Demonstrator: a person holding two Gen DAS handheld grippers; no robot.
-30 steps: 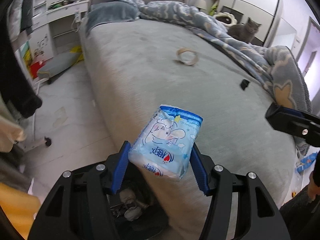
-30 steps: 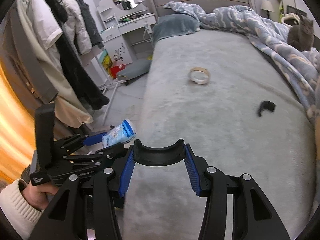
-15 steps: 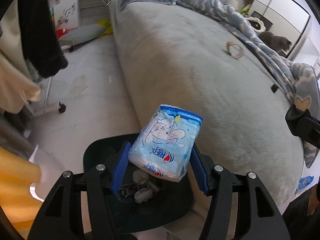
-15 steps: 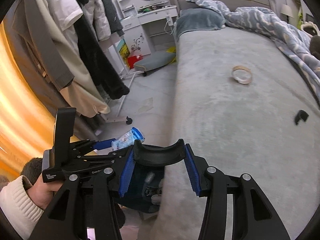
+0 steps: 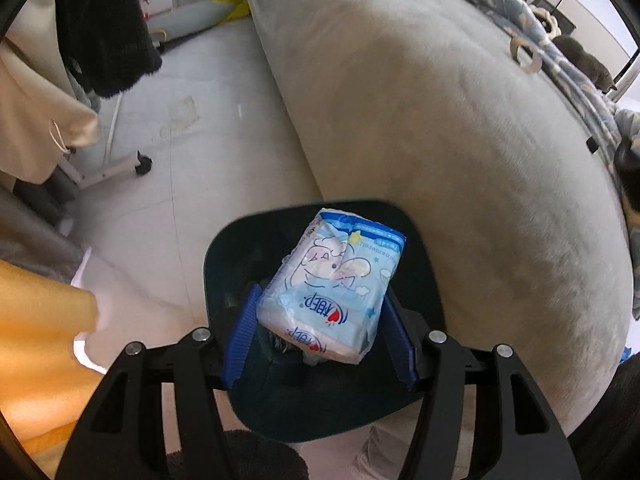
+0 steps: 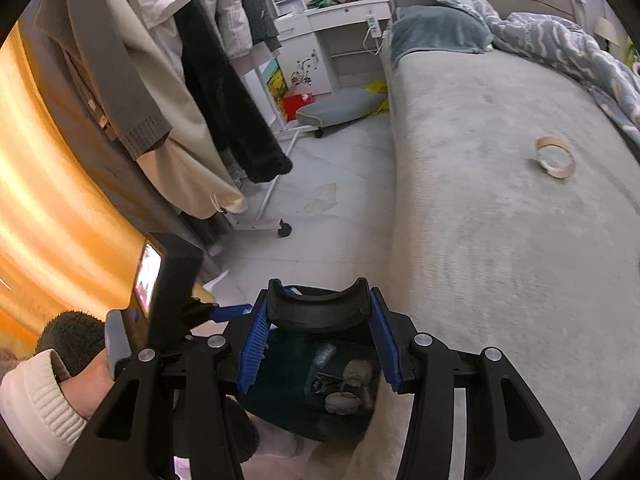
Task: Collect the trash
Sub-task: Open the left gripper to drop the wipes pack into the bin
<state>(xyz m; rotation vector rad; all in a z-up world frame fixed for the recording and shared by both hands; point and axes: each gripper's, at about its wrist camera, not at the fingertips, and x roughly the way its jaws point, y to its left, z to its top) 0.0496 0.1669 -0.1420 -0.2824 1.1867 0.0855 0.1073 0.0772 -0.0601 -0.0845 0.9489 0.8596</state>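
My left gripper point(image 5: 320, 316) is shut on a blue and white tissue packet point(image 5: 332, 288) with a cartoon print. It hangs right above a dark trash bin point(image 5: 224, 248) on the floor at the bed's corner. My right gripper point(image 6: 318, 300) is shut on a black curved plastic piece point(image 6: 316, 316), also above the bin point(image 6: 280, 392), which holds several crumpled scraps point(image 6: 348, 388). In the right wrist view one blue finger point(image 6: 230, 311) of the left tool shows beside it, held by a hand in a cream sleeve point(image 6: 36, 392). A tape ring point(image 6: 554, 158) lies on the bed.
The grey bed point(image 5: 440, 120) fills the right side, with a rumpled blue blanket point(image 6: 560, 40) and a grey cat point(image 5: 584, 64) at its far edge. A clothes rack on wheels point(image 6: 284, 230) with hanging coats point(image 6: 180, 100) stands left. A small black item point(image 5: 591, 145) lies on the bed.
Both grippers have moved off the bed toward its corner and tilted down. The bin has come into view and now lies under them. Both grips are unchanged.
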